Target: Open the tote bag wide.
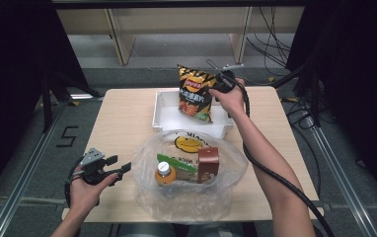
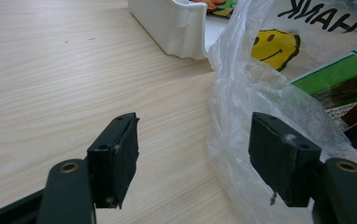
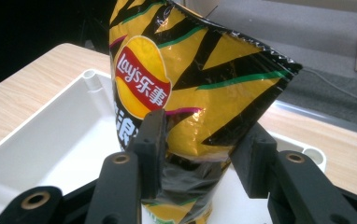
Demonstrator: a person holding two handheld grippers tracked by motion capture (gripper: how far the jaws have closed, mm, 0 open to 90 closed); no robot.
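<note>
A yellow-and-black chips bag (image 1: 195, 94) (image 3: 190, 88) stands upright over the white tray (image 1: 164, 116) (image 3: 50, 130) at the table's far middle. My right gripper (image 1: 216, 84) (image 3: 204, 135) is shut on the bag's lower part, both pads pressing into the foil. At the near left, my left gripper (image 1: 120, 165) (image 2: 193, 140) lies low over the table with its jaws wide open. It points at the left edge of a clear plastic bag (image 1: 186, 197) (image 2: 260, 84), whose film bulges in beside the right pad. Nothing is held between its pads.
Inside the plastic bag sit an orange bottle (image 1: 165, 174), a brown carton (image 1: 208, 163) and a green packet (image 1: 179, 163). Bare wooden tabletop (image 1: 122, 123) spreads left of the tray. Cables trail from both grippers; the right arm reaches past the bag's right side.
</note>
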